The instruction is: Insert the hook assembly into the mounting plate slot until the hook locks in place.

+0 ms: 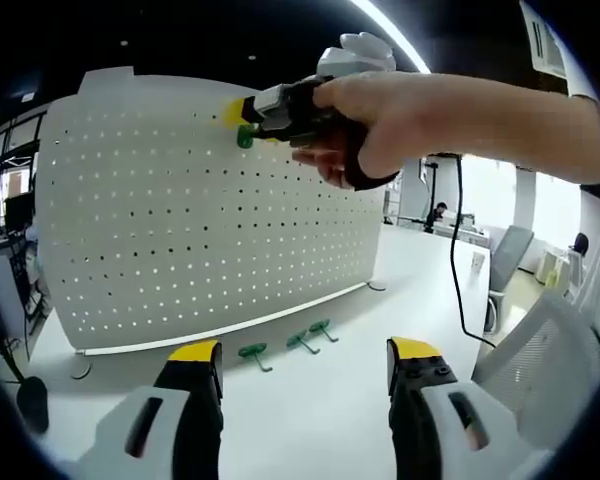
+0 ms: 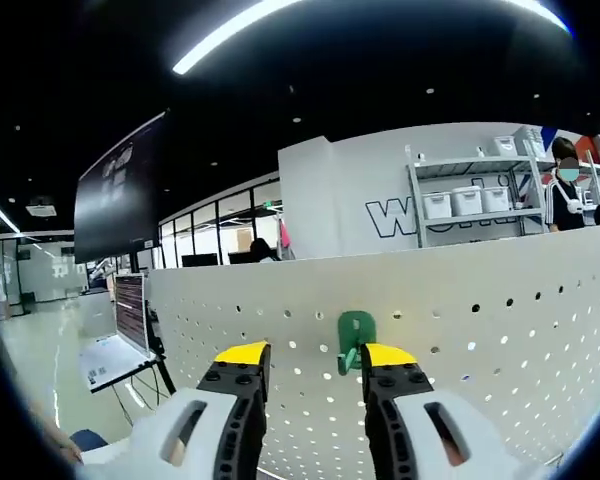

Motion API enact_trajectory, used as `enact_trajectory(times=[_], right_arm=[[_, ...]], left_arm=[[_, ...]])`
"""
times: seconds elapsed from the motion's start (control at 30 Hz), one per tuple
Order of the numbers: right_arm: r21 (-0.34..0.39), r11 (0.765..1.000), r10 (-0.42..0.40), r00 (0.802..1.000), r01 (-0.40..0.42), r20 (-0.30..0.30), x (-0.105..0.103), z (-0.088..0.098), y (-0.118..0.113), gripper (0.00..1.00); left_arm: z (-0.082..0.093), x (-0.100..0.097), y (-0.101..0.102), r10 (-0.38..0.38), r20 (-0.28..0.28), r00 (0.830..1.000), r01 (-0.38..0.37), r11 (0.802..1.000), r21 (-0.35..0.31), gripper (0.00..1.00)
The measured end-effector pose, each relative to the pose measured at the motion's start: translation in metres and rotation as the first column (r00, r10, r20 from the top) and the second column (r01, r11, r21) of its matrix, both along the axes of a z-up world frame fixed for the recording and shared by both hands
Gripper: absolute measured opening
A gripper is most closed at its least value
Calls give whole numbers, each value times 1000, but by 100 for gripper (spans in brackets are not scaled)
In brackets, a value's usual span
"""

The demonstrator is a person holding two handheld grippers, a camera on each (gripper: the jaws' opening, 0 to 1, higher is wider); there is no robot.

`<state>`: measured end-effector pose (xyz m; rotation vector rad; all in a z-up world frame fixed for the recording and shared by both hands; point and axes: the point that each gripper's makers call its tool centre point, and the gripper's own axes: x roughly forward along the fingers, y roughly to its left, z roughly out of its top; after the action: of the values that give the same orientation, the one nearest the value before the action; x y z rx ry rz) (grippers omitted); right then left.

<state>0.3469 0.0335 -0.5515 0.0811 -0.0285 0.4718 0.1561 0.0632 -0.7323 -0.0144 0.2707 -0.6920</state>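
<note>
A white pegboard (image 1: 200, 230) stands upright on a white table (image 1: 330, 410). A green hook (image 1: 245, 135) sits against the board near its top edge. A hand holds my right gripper (image 1: 242, 115) right at that hook. In the right gripper view the same green hook (image 2: 355, 335) sits flat on the pegboard (image 2: 500, 340), close to the inner side of the right-hand jaw. My right gripper (image 2: 315, 353) is open, its jaws wide apart. Three more green hooks (image 1: 302, 342) lie on the table in front of the board. My left gripper (image 1: 304, 350) is open and holds nothing.
A black cable (image 1: 458, 260) hangs over the table at the right, near a mesh chair (image 1: 540, 340). Behind the board are shelves with boxes (image 2: 470, 200), a person (image 2: 565, 190) and a dark screen (image 2: 120, 195). The board's foot (image 1: 377, 287) rests on the table.
</note>
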Motion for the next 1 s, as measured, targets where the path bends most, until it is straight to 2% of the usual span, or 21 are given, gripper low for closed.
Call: enact_trajectory(times=[0.1,0.2,0.37,0.53,0.77,1.0], right_arm=[[-5,1000,18,1000,-18,-11,-2,-4,-3,40],[-32,998,45,999,-45,7,-5,-2,-2,41],[-22,998,58,998,-57,19,-6,2,-5,41],[-61,994,95,995,-92,34,-12,1,-7,42],[-92,982,173,983,-166,64,-31,-9,-19,48],[-120,970,221,974,-213,54,-51,-26,-30,50]], left_arm=[[-1,0,0,1,-2,1000,-1,1000,5,69],[-3,0,1,1,-6,1000,-1,1000,13,69],[-4,0,1,2,-7,1000,-2,1000,17,69],[-4,0,1,1,-7,1000,-1,1000,18,69],[-3,-1,-1,-3,-6,1000,3,1000,23,69],[-5,0,1,-1,-6,1000,1,1000,20,70]])
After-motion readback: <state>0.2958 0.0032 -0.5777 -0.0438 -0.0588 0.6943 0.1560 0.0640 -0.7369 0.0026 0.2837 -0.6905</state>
